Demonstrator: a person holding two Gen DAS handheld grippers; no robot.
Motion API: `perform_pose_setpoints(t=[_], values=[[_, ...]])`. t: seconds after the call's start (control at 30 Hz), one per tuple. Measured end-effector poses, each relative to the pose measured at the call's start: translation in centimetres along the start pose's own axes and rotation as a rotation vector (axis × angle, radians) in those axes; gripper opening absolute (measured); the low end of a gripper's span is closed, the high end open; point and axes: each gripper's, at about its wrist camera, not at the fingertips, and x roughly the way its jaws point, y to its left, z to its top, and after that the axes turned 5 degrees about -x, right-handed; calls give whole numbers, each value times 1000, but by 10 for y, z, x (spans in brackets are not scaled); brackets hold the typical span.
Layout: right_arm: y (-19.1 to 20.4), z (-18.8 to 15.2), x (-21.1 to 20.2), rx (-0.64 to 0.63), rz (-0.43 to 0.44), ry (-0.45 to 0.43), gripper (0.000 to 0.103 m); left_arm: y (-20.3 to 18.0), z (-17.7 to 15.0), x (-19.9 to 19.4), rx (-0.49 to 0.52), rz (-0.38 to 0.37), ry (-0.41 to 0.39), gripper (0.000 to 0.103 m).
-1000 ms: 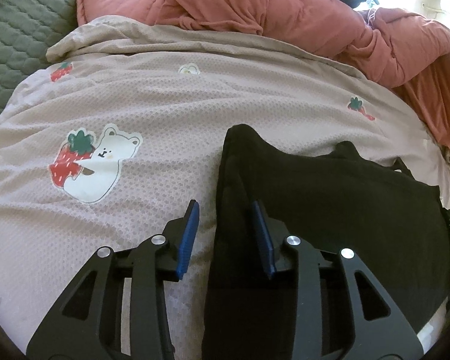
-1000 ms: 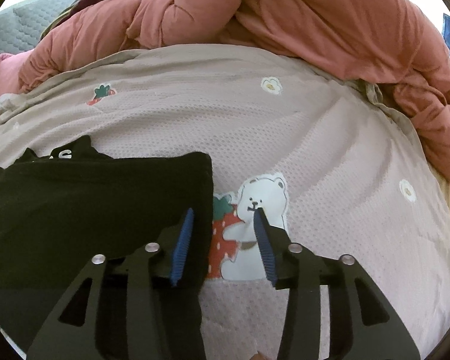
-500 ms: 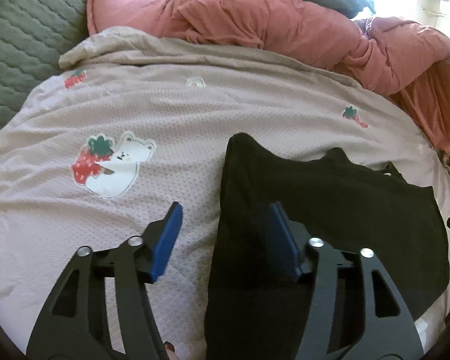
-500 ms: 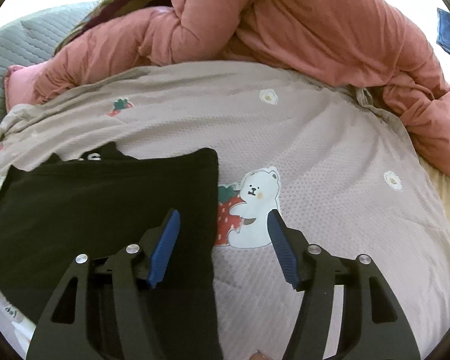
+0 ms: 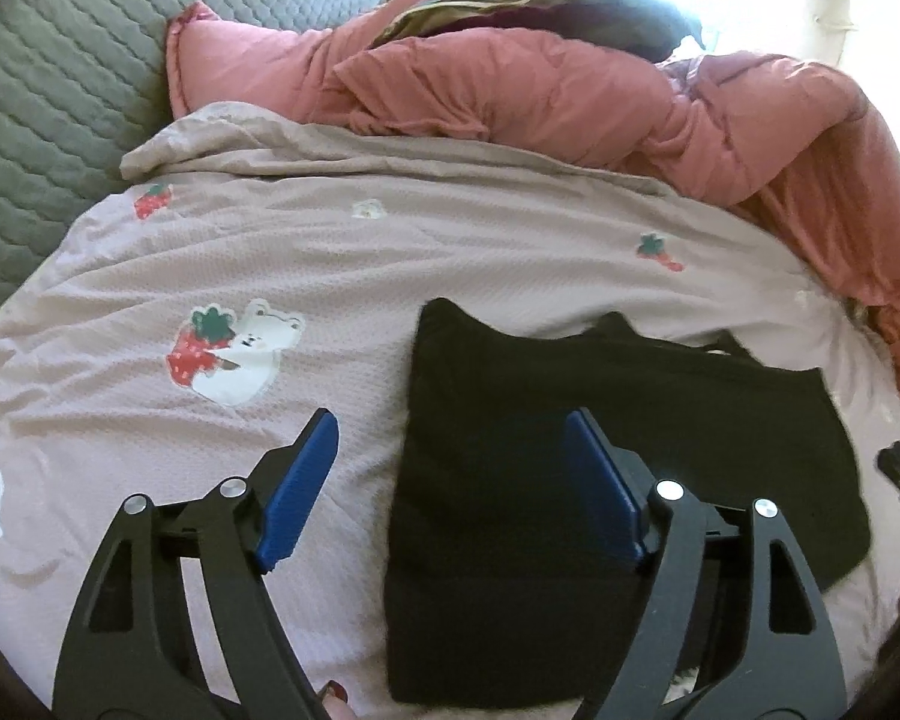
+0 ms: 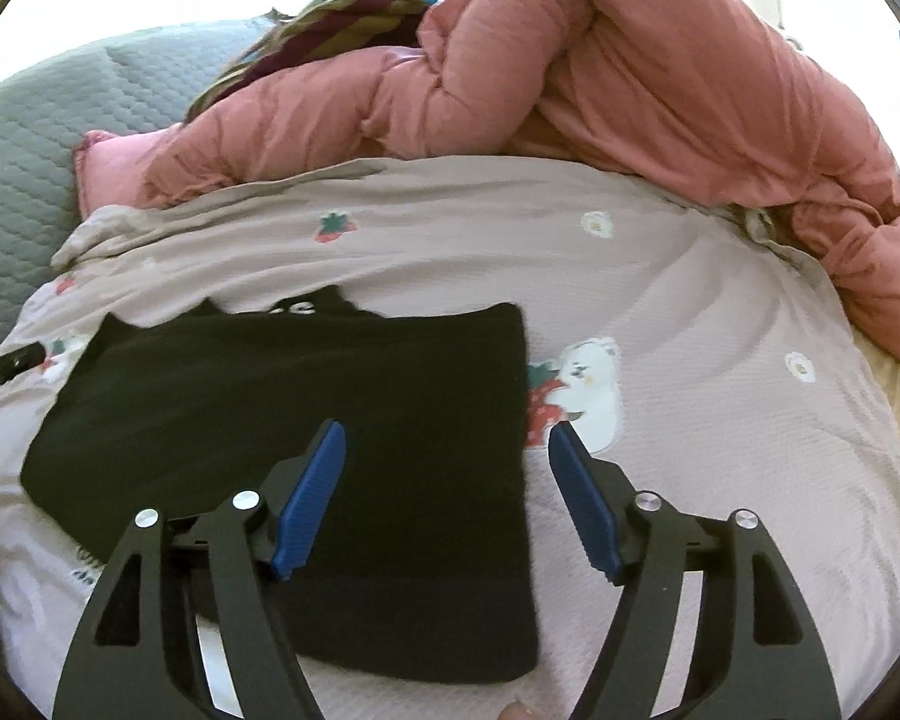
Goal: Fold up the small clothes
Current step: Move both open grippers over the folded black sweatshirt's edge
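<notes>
**Both grippers spread wide over the folded garment**

The left gripper (image 5: 450,480) and right gripper (image 6: 447,489) are hovering with jaws wide apart, gripping nothing. Beneath them the black garment (image 5: 600,420) is lying folded flat on the bear-print sheet (image 5: 330,252), near the pink duvet (image 5: 570,84).

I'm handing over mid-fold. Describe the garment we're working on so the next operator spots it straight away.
Start from the pale pinkish bedspread printed with strawberries and bears, spread in front of the bunched-up salmon duvet. On it lies a flat black garment, beside the bear-and-strawberry print. It is the only black fabric on the spread and carries no print.
</notes>
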Motion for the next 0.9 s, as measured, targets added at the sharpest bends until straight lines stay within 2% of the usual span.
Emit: perform_pose_setpoints(t=[0.1, 0.23, 0.37, 0.43, 0.57, 0.9], values=[[16, -5, 0, -45, 34, 17, 69, -7, -6, -5, 10, -66, 13, 70], [39, -13, 3, -132, 45, 32, 69, -26, -21, 0, 69, -61, 55, 70], [48, -22, 13, -166, 54, 81, 69, -45, -43, 18, 137, -99, 151, 70], [48, -26, 17, -177, 39, 105, 69, -46, -49, 27, 146, -90, 196, 72], [38, -38, 29, -153, 15, 168, 69, -41, -53, 31, 128, -96, 203, 73], [38, -40, 20, -116, 39, 146, 70, -38, -53, 24, 115, -101, 190, 74]])
